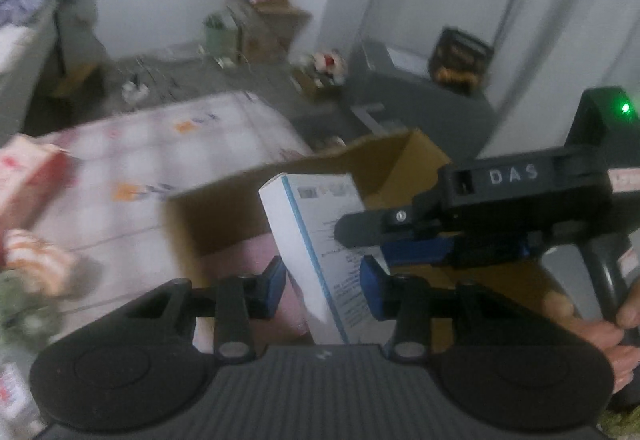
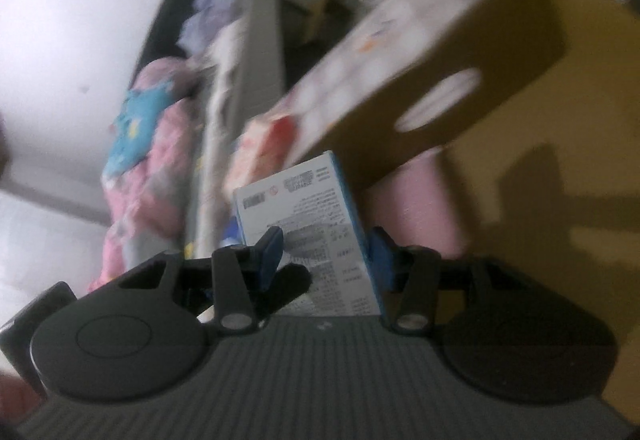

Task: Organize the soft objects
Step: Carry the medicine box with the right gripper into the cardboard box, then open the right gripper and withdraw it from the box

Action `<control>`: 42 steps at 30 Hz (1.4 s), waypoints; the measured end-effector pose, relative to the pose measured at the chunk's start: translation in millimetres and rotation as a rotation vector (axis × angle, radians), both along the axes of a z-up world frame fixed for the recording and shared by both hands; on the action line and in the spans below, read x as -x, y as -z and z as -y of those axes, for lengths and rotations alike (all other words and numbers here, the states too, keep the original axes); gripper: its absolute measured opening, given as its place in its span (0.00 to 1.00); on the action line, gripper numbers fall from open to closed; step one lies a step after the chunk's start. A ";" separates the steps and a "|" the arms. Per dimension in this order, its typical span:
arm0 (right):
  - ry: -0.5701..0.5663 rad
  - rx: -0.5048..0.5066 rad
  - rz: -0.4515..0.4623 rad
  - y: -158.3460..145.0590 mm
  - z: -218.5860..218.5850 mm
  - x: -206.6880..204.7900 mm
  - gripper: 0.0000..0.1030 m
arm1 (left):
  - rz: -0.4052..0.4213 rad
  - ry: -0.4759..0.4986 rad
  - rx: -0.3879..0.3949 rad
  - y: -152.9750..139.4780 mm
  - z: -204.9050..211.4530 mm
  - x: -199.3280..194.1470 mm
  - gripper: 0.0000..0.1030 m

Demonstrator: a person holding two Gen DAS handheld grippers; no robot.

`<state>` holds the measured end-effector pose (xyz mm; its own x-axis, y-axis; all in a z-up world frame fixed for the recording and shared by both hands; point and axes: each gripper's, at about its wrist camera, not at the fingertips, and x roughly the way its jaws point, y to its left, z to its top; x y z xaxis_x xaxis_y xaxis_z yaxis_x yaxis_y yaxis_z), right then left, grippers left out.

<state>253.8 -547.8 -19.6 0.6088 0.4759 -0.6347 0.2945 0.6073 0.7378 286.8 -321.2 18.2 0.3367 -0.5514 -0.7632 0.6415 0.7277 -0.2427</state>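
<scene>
A white carton with a blue stripe and printed text (image 1: 316,240) (image 2: 308,208) hangs between both grippers, over an open cardboard box (image 1: 404,164) (image 2: 532,52). My left gripper (image 1: 325,288) has its blue pads shut on the carton's lower part. Coming in from the right, my right gripper (image 1: 372,244) (image 2: 326,258) is shut on the same carton. A pink soft thing (image 1: 240,264) (image 2: 416,208) lies inside the cardboard box, behind and below the carton. Both views are blurred by motion.
A white patterned sheet (image 1: 160,160) spreads to the left, with a pink-red pack (image 1: 28,176) at its edge. A grey cabinet (image 1: 400,92) and a cluttered shelf (image 1: 260,12) stand at the back. Pink and blue bedding (image 2: 144,144) is piled at the left. A hand (image 1: 600,332) holds the right gripper's handle.
</scene>
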 end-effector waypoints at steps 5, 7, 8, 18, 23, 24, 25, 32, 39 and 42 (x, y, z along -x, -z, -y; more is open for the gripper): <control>0.035 0.034 -0.047 32.3 42.1 -16.7 0.46 | -0.048 0.015 -0.042 28.3 43.6 -22.5 0.41; 0.041 0.051 -0.062 44.8 49.9 -25.8 0.46 | -0.057 0.021 -0.079 40.5 57.2 -29.9 0.40; 0.040 0.063 -0.072 51.2 52.2 -29.6 0.46 | -0.069 0.024 -0.101 47.4 64.1 -33.6 0.40; 0.036 0.144 -0.121 83.4 52.7 -50.7 0.46 | -0.062 -0.001 -0.147 52.9 65.7 -37.0 0.60; 0.067 0.155 -0.108 74.5 50.1 -51.1 0.46 | -0.029 -0.004 -0.141 30.5 49.7 -28.8 0.64; 0.072 0.152 -0.103 72.1 48.7 -50.0 0.46 | -0.027 -0.001 -0.136 25.4 43.6 -26.6 0.66; 0.073 0.151 -0.099 68.6 47.2 -48.6 0.47 | -0.022 0.000 -0.133 20.1 38.3 -24.9 0.68; 0.055 0.181 -0.034 24.4 29.0 -24.8 0.47 | 0.044 -0.007 -0.078 -29.7 -22.6 -1.8 0.79; -0.012 0.226 0.071 -37.4 -23.7 7.4 0.57 | 0.125 -0.079 -0.003 -76.6 -126.2 30.0 0.89; -0.061 0.273 0.103 -61.4 -57.7 14.2 0.76 | 0.136 -0.137 0.011 -83.0 -176.4 41.4 0.89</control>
<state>239.6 -490.2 41.8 0.6519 0.3334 -0.6811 0.1837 0.8020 0.5684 245.3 -144.8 101.2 0.5088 -0.5012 -0.6999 0.5644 0.8082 -0.1684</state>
